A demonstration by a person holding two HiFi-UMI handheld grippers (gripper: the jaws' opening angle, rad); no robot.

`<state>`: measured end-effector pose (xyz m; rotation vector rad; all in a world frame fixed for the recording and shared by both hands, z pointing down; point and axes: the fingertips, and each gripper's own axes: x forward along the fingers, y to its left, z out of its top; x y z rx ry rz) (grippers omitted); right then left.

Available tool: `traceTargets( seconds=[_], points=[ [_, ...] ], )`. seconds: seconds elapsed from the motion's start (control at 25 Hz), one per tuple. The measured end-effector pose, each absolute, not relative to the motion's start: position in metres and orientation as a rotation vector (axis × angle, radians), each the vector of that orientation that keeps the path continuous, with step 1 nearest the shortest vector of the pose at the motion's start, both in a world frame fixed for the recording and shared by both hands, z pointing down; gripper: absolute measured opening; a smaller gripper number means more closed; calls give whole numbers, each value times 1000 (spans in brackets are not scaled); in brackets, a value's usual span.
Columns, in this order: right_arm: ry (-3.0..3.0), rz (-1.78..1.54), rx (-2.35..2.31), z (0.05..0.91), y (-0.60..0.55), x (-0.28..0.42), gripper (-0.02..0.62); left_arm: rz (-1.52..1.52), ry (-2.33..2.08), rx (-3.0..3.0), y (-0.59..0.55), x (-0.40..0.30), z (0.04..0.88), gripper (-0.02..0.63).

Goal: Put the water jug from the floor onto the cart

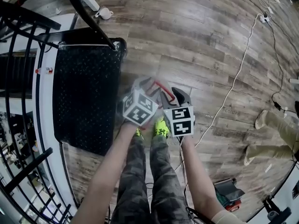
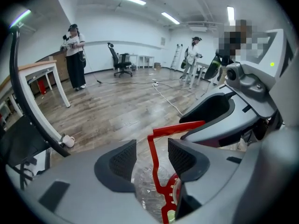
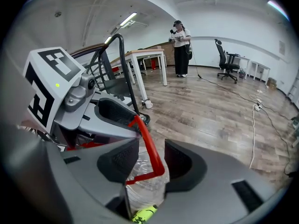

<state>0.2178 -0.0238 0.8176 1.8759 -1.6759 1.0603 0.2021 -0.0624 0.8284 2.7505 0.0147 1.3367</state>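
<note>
The clear water jug (image 1: pixel 134 88) hangs blurred just right of the black cart deck (image 1: pixel 84 92), with its red handle (image 1: pixel 163 87) on top. My left gripper (image 1: pixel 142 84) and right gripper (image 1: pixel 180 96) meet side by side over it. In the left gripper view the red handle (image 2: pixel 153 160) runs up between the narrowed jaws of that gripper (image 2: pixel 152 155), with the jug (image 2: pixel 145 190) below. In the right gripper view the handle (image 3: pixel 150 148) crosses between the close-set jaws of that gripper (image 3: pixel 152 160), above the jug (image 3: pixel 145 185).
The cart's black push bar (image 1: pixel 88 17) arches over its far end, next to a white table edge. A white mug (image 1: pixel 105 13) lies on the floor beyond. A white cable (image 1: pixel 233 83) runs across the wood floor at right. My yellow shoes (image 1: pixel 161 127) stand under the grippers. Another person's legs (image 1: pixel 275 125) are at right.
</note>
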Motion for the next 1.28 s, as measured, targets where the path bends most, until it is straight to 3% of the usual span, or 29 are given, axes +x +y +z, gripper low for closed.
traceTargets(
  seconds=[0.24, 0.52, 0.64, 0.84, 0.96, 1.28],
  points=[
    [-1683, 1079, 1877, 825, -29, 218, 164, 1324, 12, 2740, -68, 210, 836, 189],
    [-1707, 1010, 1864, 822, -35, 218, 114, 1287, -13, 2765, -70, 213, 830, 184],
    [-1730, 971, 1842, 818, -34, 213, 106, 1274, -1, 2790, -65, 209, 828, 118],
    [-1767, 930, 1819, 816, -31, 210, 89, 1245, -24, 2803, -64, 207, 824, 100],
    [-1750, 900, 1806, 817, -28, 210, 77, 1241, -34, 2798, -64, 206, 825, 51],
    [-1787, 893, 1770, 811, -24, 197, 63, 1206, -99, 2773, -64, 199, 817, 28]
  ],
)
